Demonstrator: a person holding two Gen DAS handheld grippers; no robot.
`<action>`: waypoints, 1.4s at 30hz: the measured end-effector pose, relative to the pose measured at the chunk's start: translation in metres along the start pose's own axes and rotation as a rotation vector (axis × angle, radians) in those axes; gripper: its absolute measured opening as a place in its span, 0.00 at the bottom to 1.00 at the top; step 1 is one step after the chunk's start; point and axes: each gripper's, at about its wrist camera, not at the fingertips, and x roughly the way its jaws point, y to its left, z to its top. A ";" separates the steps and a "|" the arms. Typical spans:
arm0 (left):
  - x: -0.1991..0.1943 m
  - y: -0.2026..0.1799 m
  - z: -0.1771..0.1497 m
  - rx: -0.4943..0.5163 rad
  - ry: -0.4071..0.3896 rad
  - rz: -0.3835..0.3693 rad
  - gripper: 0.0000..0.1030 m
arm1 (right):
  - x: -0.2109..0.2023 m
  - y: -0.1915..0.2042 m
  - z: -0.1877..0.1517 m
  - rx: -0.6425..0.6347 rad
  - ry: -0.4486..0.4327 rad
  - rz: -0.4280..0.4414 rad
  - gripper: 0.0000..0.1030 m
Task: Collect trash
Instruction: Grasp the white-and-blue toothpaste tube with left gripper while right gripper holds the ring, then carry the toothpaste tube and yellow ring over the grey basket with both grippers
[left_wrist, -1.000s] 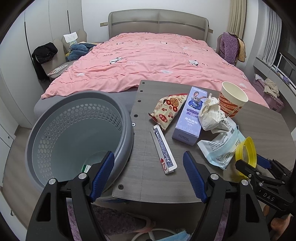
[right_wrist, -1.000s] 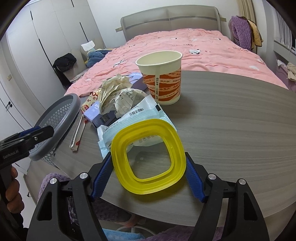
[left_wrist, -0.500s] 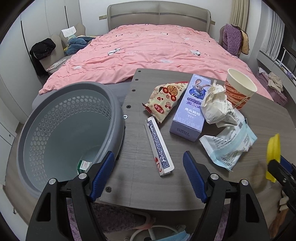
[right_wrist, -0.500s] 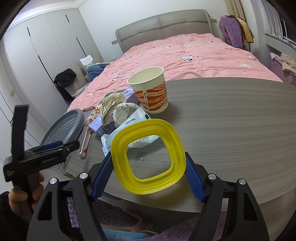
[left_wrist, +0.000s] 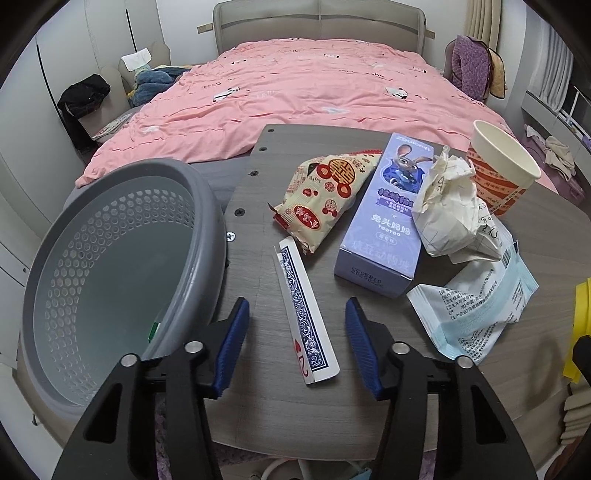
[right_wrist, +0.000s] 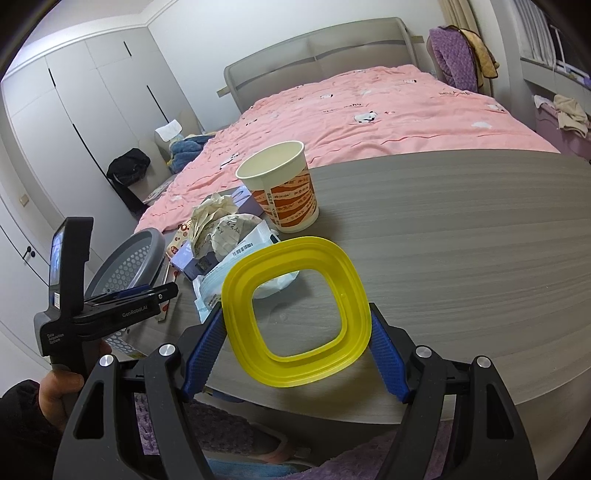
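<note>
A grey perforated basket (left_wrist: 110, 266) sits at the desk's (left_wrist: 266, 417) left edge. The left tongs (left_wrist: 293, 334) gape wide over a playing-card box (left_wrist: 304, 317). Snack wrapper (left_wrist: 325, 192), purple carton (left_wrist: 388, 218), crumpled paper (left_wrist: 450, 210) and paper cup (right_wrist: 280, 188) follow rightward. The right tongs (right_wrist: 295, 345) grip a yellow lid frame (right_wrist: 295, 314).

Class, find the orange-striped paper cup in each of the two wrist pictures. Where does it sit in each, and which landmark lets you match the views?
Left wrist view: paper cup at the far right, behind the crumpled paper.
Right wrist view: paper cup just left of centre, above the yellow lid held in the right gripper.
Shared landmark: the grey basket at the table's left edge.
</note>
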 end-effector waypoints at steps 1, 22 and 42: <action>0.001 0.000 0.000 -0.001 0.006 -0.003 0.40 | 0.000 0.000 0.000 0.001 -0.001 0.000 0.70; -0.054 0.034 -0.016 -0.029 -0.077 -0.092 0.15 | -0.003 0.039 0.010 -0.064 -0.001 0.013 0.70; -0.066 0.157 -0.007 -0.131 -0.157 0.006 0.15 | 0.080 0.215 0.041 -0.330 0.092 0.225 0.70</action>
